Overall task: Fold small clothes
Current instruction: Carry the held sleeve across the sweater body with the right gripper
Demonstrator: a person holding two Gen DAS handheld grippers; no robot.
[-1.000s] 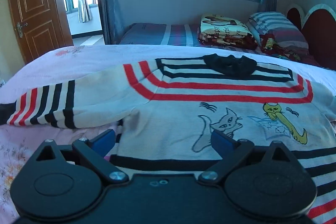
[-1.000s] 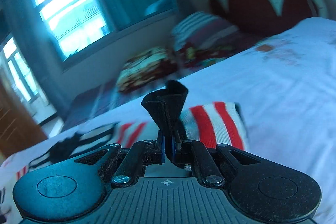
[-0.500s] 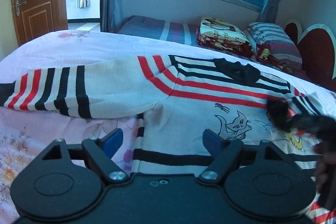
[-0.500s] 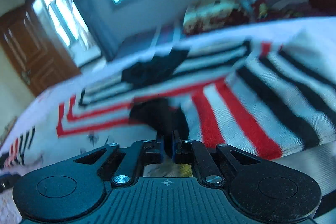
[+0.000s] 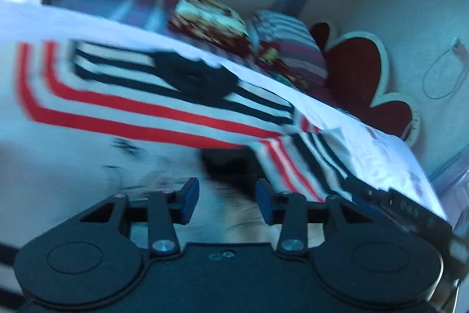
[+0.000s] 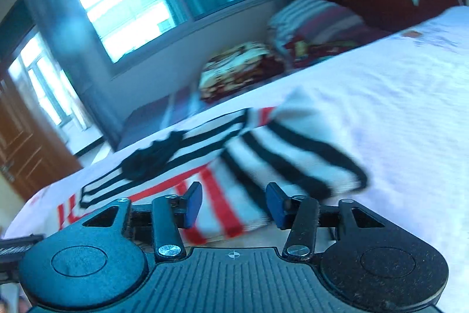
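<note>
**Sleeve down, both tongs over the sweater**

Right gripper is opening, nothing between its blue pads; the folded sleeve lies just ahead at 1 o'clock, its long axis slanting from 11 down to 4. Left gripper is closing on empty air, the sweater spread on the bed toward 12, collar straight ahead. Right hand looks nearer that sleeve.

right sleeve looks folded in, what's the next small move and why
Probably draw the right gripper back clear: its jaws are opening with nothing pinched, and the sleeve already lies across the sweater. The left gripper is closing just over the cloth.
</note>
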